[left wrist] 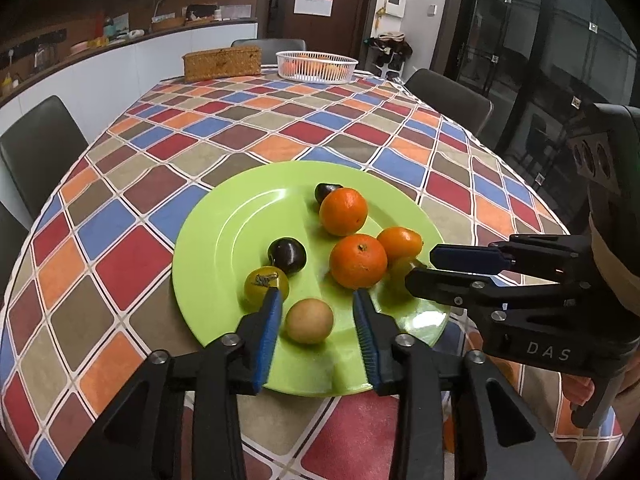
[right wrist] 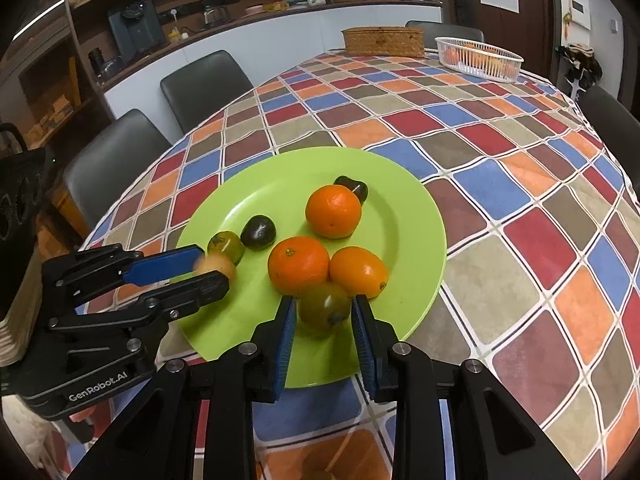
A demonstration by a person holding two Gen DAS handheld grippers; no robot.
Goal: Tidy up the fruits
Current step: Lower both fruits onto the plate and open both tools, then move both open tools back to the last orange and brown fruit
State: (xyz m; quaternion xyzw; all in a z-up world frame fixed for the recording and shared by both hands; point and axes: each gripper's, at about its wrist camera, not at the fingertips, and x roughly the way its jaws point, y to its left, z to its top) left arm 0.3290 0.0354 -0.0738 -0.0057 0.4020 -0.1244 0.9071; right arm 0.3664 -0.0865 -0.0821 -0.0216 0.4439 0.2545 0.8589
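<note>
Green plate (left wrist: 224, 240) at the table's near end carries all visible fruit; sorting appears barely begun. Left gripper (left wrist: 316, 300) stands wide around a tan fruit (left wrist: 310, 321); right gripper (right wrist: 325, 307) brackets a greenish fruit (right wrist: 324, 307), contact uncertain. White basket (left wrist: 317, 66) sits far off.

A: What do the tools look like?
B: The left gripper (left wrist: 315, 297) is black linkage with silver round screws and ribbed blue finger pads; its body reads "GenRobot.AI" in white.
A: And the other?
B: The right gripper (right wrist: 323, 305) matches, marked "DAS".
</note>
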